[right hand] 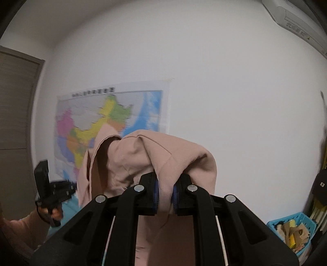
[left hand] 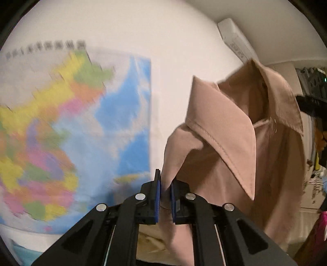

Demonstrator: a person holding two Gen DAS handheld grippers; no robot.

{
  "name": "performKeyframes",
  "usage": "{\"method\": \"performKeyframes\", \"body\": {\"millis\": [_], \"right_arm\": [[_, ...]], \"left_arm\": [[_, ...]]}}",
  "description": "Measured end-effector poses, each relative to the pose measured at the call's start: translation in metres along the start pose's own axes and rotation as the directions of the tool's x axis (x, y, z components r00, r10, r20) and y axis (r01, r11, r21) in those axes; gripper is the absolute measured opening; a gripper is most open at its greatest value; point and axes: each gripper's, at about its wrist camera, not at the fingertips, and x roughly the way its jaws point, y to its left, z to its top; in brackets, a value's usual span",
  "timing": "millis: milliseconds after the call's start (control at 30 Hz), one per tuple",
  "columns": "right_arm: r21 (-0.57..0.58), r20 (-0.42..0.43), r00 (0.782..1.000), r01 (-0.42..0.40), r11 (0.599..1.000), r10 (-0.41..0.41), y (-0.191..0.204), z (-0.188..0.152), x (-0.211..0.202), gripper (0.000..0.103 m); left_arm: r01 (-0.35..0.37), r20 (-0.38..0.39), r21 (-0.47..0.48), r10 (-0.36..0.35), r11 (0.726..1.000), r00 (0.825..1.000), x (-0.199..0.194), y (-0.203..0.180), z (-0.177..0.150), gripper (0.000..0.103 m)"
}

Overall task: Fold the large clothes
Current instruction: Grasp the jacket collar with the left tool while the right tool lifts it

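A large beige-pink coat [left hand: 235,143] hangs in the air in front of a white wall, its wide collar [left hand: 222,126] standing up at the top. My left gripper [left hand: 165,196] is shut on a fold of the coat's edge below the collar. My right gripper [right hand: 165,194] is shut on a bunched part of the same coat [right hand: 163,155], which drapes over its fingers and hangs down. The left gripper also shows in the right wrist view [right hand: 52,192] at lower left, held by a hand.
A coloured wall map [right hand: 110,122] hangs on the white wall behind. An air conditioner [right hand: 296,18] sits high on the right. A brown door [right hand: 14,114] is at left. A blue basket [right hand: 292,229] with stuff stands at lower right. Hanging clothes [left hand: 314,81] are at far right.
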Motion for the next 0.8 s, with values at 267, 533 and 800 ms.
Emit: {"method": "performKeyframes", "body": {"millis": [267, 533, 800], "right_arm": [[0.058, -0.001, 0.971, -0.238, 0.970, 0.238, 0.072, -0.027, -0.044, 0.010], [0.220, -0.059, 0.909, -0.392, 0.893, 0.414, 0.109, -0.084, 0.024, 0.010], [0.451, -0.375, 0.807, -0.271, 0.850, 0.456, 0.121, -0.248, 0.223, 0.010]], "left_arm": [[-0.215, 0.049, 0.120, 0.210, 0.969, 0.976, -0.143, 0.023, 0.034, 0.007], [-0.389, -0.054, 0.231, 0.411, 0.892, 0.910, -0.171, 0.049, 0.015, 0.007], [-0.440, -0.483, 0.171, 0.464, 0.882, 0.743, -0.037, 0.169, -0.140, 0.007]]}}
